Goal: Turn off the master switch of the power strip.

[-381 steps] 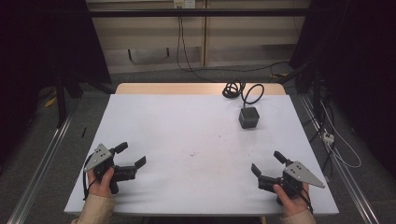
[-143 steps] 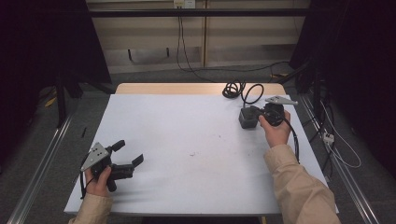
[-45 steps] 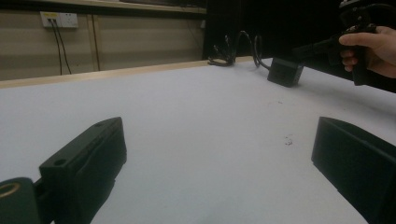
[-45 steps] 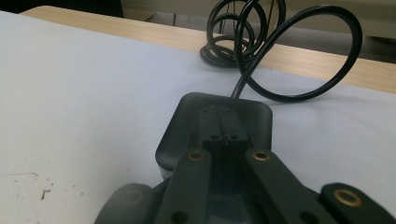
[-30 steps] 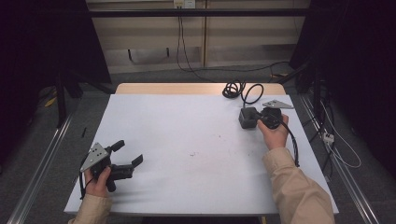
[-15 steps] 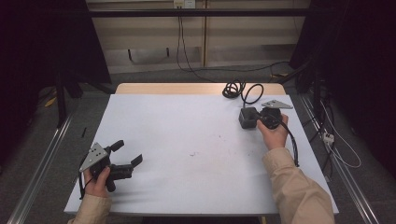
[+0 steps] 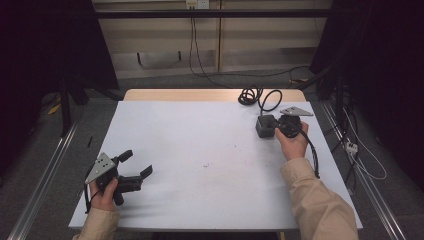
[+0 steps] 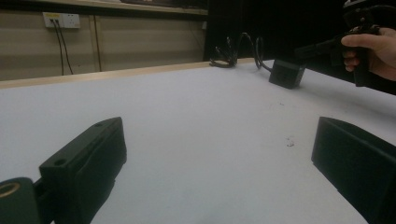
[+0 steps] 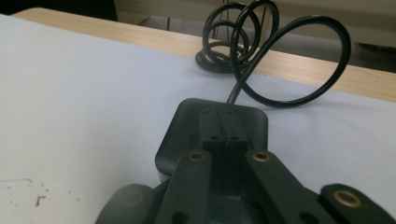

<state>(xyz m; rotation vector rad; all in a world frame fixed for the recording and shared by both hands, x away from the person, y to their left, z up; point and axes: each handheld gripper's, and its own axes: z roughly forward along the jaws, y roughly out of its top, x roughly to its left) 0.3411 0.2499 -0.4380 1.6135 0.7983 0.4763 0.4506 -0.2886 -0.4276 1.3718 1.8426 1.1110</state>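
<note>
Currently | right gripper [image 9: 223,133] is pressing its closed jaws atop the black box [image 7: 265,126] at the table's [image 7: 210,150] far right, gripping nothing | left gripper [image 7: 134,170] is idling wide open, empty | progress: goal unstated, box seemingly being pushed, not lifted

right tongs [image 9: 223,122] hiding black box's [image 9: 182,126] top, contact unclear
</note>
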